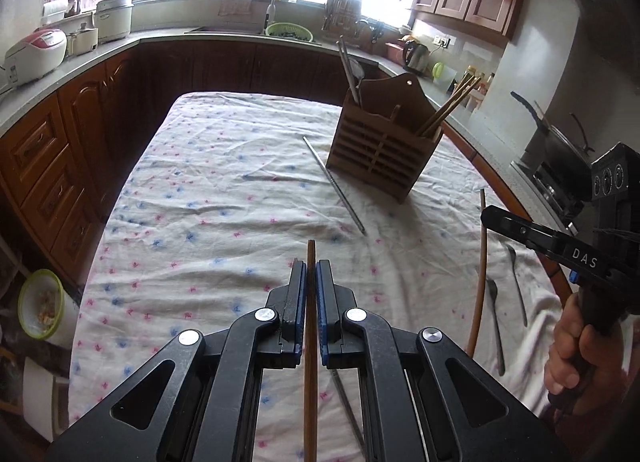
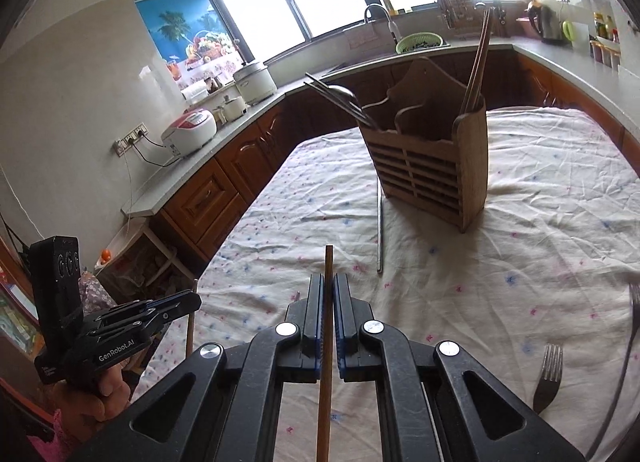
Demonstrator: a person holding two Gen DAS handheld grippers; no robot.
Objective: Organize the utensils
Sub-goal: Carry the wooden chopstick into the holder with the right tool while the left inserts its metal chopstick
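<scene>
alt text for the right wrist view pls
Right gripper is shut on a wooden chopstick, above a floral tablecloth. Ahead stands a wooden utensil holder; forks lie to the right.

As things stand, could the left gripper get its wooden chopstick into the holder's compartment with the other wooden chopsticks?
Probably yes. The left gripper is shut on a wooden chopstick, and only open tablecloth lies between it and the holder, open on top.

Open cloth (image 1: pixel 224 190) ahead; holder (image 1: pixel 384 154) (chopstick (image 1: pixel 334 182) beside) blocks beyond.
</scene>
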